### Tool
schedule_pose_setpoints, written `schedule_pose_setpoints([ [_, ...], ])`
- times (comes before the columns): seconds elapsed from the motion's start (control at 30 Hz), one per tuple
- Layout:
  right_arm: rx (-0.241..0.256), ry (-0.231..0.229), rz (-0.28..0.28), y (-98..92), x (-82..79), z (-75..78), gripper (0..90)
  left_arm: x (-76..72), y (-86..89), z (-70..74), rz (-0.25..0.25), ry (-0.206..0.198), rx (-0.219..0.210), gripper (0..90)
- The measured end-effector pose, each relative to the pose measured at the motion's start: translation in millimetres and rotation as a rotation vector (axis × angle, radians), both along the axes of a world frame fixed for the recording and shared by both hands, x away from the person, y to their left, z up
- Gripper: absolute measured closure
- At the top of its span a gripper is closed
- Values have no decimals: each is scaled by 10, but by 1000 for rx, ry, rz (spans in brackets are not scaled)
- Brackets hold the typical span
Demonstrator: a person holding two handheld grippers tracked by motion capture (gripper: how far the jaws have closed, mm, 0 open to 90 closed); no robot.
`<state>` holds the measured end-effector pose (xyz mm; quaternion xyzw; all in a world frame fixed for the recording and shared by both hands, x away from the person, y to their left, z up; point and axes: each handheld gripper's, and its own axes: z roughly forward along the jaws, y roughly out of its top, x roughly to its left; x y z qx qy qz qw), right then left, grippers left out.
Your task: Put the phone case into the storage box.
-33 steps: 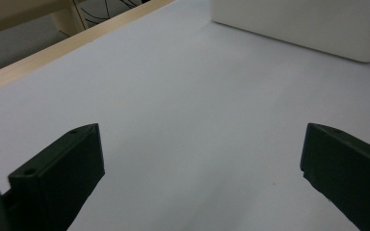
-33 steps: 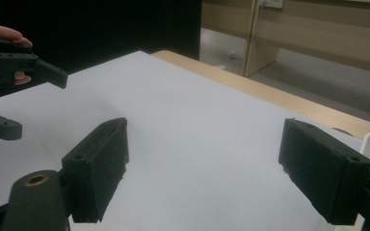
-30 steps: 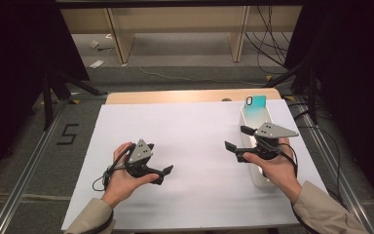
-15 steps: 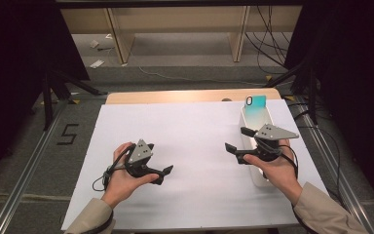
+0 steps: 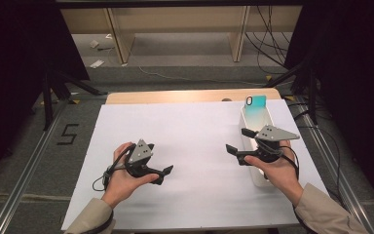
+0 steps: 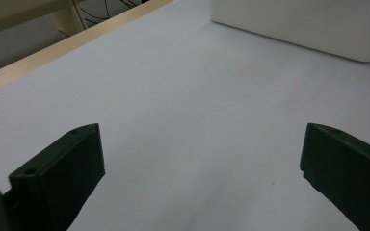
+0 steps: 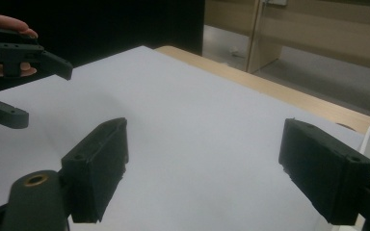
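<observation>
My left gripper point(image 5: 164, 174) rests low over the white sheet point(image 5: 195, 136) at the front left, held in a hand, jaws pointing right. In the left gripper view its jaws point(image 6: 202, 134) stand wide apart with bare sheet between them. My right gripper point(image 5: 236, 139) hovers at the right, partly over a long white tray point(image 5: 250, 117), jaws pointing left. Its jaws point(image 7: 204, 127) are open and hold nothing. A teal phone point(image 5: 255, 104) leans upright at the tray's far end. The left gripper point(image 7: 24, 53) also shows far off in the right gripper view.
The white tray point(image 6: 308, 24) lies ahead of the left gripper. A strip of wooden table edge point(image 5: 190, 96) runs along the far side of the sheet. Metal rails point(image 5: 29, 165) flank the table, with cables and dark stands on the floor beyond.
</observation>
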<state>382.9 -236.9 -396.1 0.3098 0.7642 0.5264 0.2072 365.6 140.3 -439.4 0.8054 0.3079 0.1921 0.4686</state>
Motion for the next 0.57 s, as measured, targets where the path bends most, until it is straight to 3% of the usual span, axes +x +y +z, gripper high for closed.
schedule_pose_setpoints([
  [0.57, -2, -6, -3, -20, 2, -1, 185, 12, 5, 4, 2, -3, 1, 9],
])
